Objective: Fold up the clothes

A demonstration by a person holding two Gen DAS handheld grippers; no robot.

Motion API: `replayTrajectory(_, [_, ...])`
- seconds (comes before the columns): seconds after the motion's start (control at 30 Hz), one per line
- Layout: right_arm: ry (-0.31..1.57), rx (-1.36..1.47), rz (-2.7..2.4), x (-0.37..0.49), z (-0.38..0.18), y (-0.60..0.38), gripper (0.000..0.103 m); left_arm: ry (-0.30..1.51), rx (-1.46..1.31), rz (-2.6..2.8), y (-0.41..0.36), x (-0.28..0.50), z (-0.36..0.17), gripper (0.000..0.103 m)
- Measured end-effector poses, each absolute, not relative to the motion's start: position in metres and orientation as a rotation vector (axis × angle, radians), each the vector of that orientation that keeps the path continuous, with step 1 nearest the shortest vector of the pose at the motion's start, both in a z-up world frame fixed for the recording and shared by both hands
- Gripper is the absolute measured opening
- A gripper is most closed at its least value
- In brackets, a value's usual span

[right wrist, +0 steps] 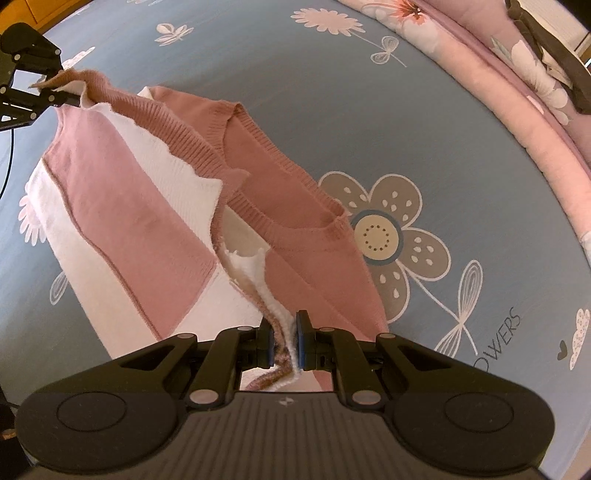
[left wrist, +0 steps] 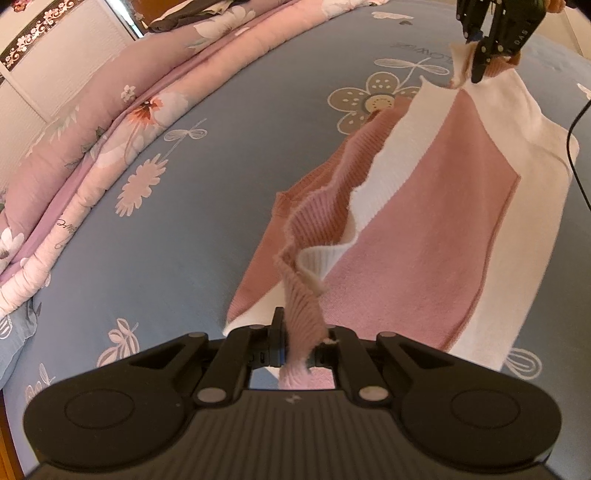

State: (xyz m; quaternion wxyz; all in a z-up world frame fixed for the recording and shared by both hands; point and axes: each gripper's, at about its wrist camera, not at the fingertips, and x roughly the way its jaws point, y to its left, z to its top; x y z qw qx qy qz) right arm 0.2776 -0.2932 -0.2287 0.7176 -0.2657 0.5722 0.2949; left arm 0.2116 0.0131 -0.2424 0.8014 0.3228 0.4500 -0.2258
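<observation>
A pink and white knit sweater point(left wrist: 436, 221) hangs stretched between both grippers above the blue bed sheet point(left wrist: 177, 229). My left gripper point(left wrist: 299, 343) is shut on its pink ribbed hem at one corner. My right gripper point(right wrist: 285, 343) is shut on the pink and white hem at the other corner. In the left wrist view the right gripper point(left wrist: 487, 55) shows at the top right, gripping the far corner. In the right wrist view the left gripper point(right wrist: 48, 96) shows at the top left on the sweater point(right wrist: 122, 206). The sweater's lower part rests on the sheet point(right wrist: 461, 129).
A rolled pink floral quilt point(left wrist: 92, 140) lies along the far side of the bed, also in the right wrist view point(right wrist: 517, 99). A dark garment point(left wrist: 184, 16) lies on it. A white panel point(left wrist: 55, 62) stands beyond. A black cable point(left wrist: 572, 155) hangs at the right.
</observation>
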Motion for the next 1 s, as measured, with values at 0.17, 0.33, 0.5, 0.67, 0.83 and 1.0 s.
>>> replayTrajectory(0.17, [1.259,-0.569,0.626,0.287,-0.234,-0.293,0.013,0.979,0.668,-0.460,0.017,0.225,-0.251,0.006])
replayTrajectory(0.33, [1.260,-0.566,0.608,0.297,-0.242,-0.293,0.013,0.991,0.657,-0.451,0.018,0.238,-0.263,0.006])
replayTrajectory(0.5, [1.262,-0.548,0.585,0.310,-0.250,-0.295,0.013,0.991,0.647,-0.441,0.017,0.253,-0.272,0.006])
replayTrajectory(0.67, [1.264,-0.531,0.556,0.323,-0.259,-0.297,0.013,0.997,0.643,-0.439,0.015,0.267,-0.284,0.007])
replayTrajectory(0.83, [1.273,-0.532,0.536,0.333,-0.277,-0.297,0.014,1.008,0.638,-0.439,0.014,0.279,-0.298,0.007])
replayTrajectory(1.0, [1.293,-0.514,0.528,0.339,-0.298,-0.299,0.014,1.015,0.635,-0.438,0.014,0.286,-0.310,0.007])
